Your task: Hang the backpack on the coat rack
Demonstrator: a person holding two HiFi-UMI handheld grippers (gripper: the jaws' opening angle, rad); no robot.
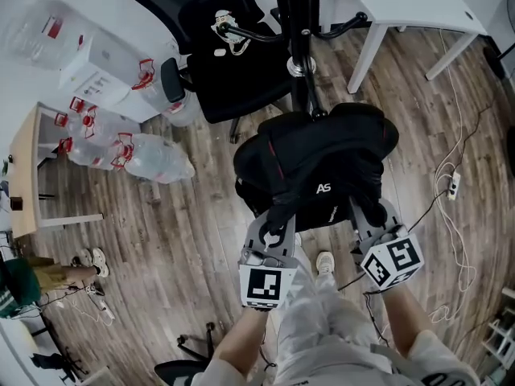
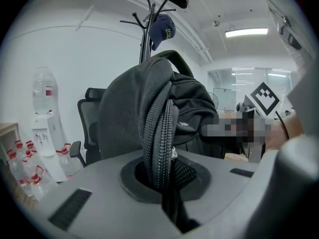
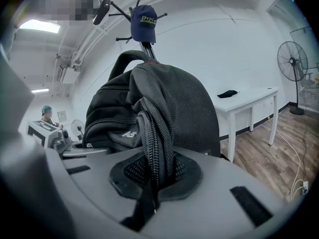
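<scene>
Black backpack [image 1: 322, 175] in carry step; left hand-held gripper [image 2: 162, 178] and right hand-held gripper [image 3: 152, 176] each pinch its zippered edge; next move likely needs top loop [image 3: 122, 61] raised over a coat rack [image 2: 145, 44] hook.

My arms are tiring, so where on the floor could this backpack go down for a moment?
Bare wood floor opens on your left, bordered by the water bottles and the backpack. A narrower strip runs between the backpack and the power strip with its cables. Straight ahead is crowded: the office chair and the coat rack.
</scene>
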